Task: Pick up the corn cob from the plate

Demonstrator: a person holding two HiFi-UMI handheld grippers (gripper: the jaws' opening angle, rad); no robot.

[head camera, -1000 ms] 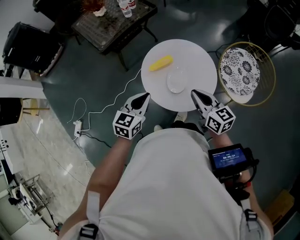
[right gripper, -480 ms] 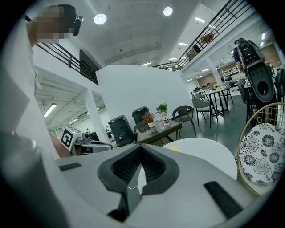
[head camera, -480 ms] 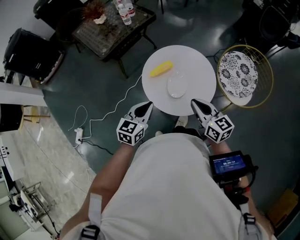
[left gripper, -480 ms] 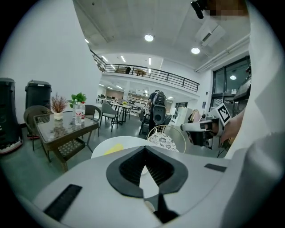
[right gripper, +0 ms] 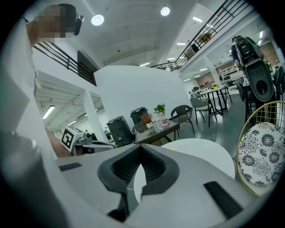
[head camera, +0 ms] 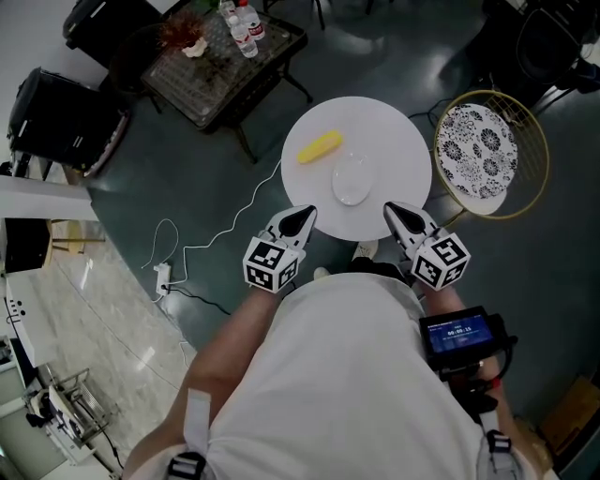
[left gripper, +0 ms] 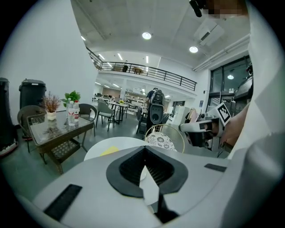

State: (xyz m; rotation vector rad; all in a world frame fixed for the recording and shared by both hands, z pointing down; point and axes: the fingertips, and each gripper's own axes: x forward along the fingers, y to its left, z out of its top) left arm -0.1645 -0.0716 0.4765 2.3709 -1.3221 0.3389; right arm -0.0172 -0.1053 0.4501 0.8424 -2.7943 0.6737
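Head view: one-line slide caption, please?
Left gripper and right gripper, both shut, at round table's near edge; corn cob lies beside plate.

Café-style lounge inside a large public hall: a railed mezzanine (left gripper: 147, 71) runs beneath recessed ceiling lights (left gripper: 147, 35), with dining sets (left gripper: 111, 109) beyond. On the polished dark floor (head camera: 375, 47), a round white table (head camera: 394, 141) has a glass table (head camera: 225, 66) bearing bottles (head camera: 239, 23) at its 11 o'clock and a cushioned wire chair (head camera: 483, 150) at 3 o'clock.

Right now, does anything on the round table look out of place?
Yes: the corn cob lies directly on the white table, beside the small plate rather than on it; the plate looks empty.
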